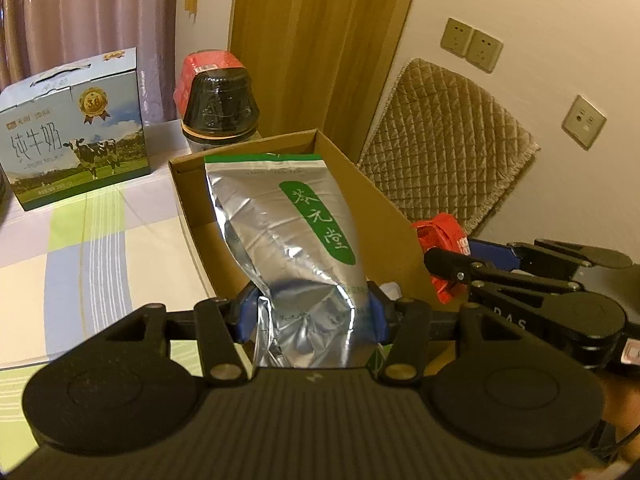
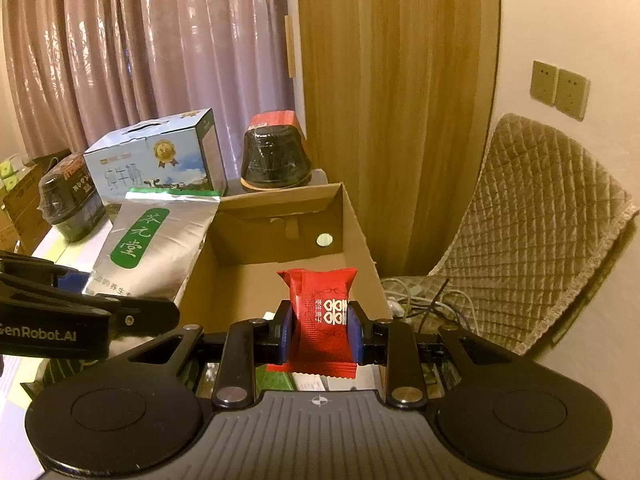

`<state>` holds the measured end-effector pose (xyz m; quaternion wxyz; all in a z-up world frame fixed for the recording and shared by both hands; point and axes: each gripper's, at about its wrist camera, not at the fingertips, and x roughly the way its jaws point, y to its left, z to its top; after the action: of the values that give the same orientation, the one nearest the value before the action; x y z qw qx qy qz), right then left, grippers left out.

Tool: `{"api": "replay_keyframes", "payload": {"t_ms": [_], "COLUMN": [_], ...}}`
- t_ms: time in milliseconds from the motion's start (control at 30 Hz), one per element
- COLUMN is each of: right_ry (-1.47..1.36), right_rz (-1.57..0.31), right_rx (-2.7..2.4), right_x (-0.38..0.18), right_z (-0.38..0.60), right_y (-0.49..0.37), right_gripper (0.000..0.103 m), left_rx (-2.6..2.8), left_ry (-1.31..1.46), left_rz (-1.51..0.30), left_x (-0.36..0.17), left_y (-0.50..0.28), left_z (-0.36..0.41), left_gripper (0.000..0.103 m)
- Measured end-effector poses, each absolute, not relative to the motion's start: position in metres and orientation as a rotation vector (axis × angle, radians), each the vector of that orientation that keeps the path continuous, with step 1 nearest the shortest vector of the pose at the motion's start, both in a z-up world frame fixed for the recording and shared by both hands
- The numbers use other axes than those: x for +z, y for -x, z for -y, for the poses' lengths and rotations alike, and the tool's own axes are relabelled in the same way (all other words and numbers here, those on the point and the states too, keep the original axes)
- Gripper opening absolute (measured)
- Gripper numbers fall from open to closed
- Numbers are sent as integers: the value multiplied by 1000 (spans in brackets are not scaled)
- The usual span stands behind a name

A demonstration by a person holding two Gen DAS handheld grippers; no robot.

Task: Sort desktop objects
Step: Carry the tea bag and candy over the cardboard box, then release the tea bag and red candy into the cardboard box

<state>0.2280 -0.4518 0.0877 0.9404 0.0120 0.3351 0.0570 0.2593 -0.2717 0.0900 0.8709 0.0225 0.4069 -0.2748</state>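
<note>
Right wrist view: right gripper [image 2: 319, 330] clamps red candy packet [image 2: 322, 308] before cardboard box [image 2: 360, 232]; left gripper [image 1: 310, 314] pinches foil pouch [image 1: 288, 232].

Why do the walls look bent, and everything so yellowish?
Both wrist views are fisheye, so the door and curtain bow outward; the corners go black. Warm indoor light tints everything. In the left wrist view the foil pouch glares.
</note>
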Motion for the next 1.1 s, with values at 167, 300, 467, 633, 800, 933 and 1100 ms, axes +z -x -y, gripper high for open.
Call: {"api": "replay_keyframes", "payload": {"t_ms": [167, 300, 467, 633, 800, 933, 1100], "right_ry": [-31, -30, -31, -34, -31, -28, -25], "right_rz": [-686, -689, -697, -703, -706, -708, -716], "right_rx": [113, 112, 110, 110, 108, 101, 102], "right_x": [84, 81, 75, 69, 66, 64, 61], "right_z": [456, 457, 456, 454, 452, 453, 452], "right_y": [-252, -269, -285, -297, -304, -308, -310], "right_gripper": [25, 25, 25, 25, 25, 25, 25], "left_rx": [-562, -559, -551, -550, -548, -519, -519], "left_ry": [-35, -26, -9, 8, 25, 51, 47], "left_rz": [-851, -852, -860, -869, -876, -865, -841], "left_x": [82, 76, 67, 59, 53, 52, 57], "left_y": [-280, -295, -307, -315, -322, -327, -328], "left_z": [276, 280, 284, 285, 287, 284, 275], "left_gripper": [49, 49, 49, 49, 50, 52, 52]}}
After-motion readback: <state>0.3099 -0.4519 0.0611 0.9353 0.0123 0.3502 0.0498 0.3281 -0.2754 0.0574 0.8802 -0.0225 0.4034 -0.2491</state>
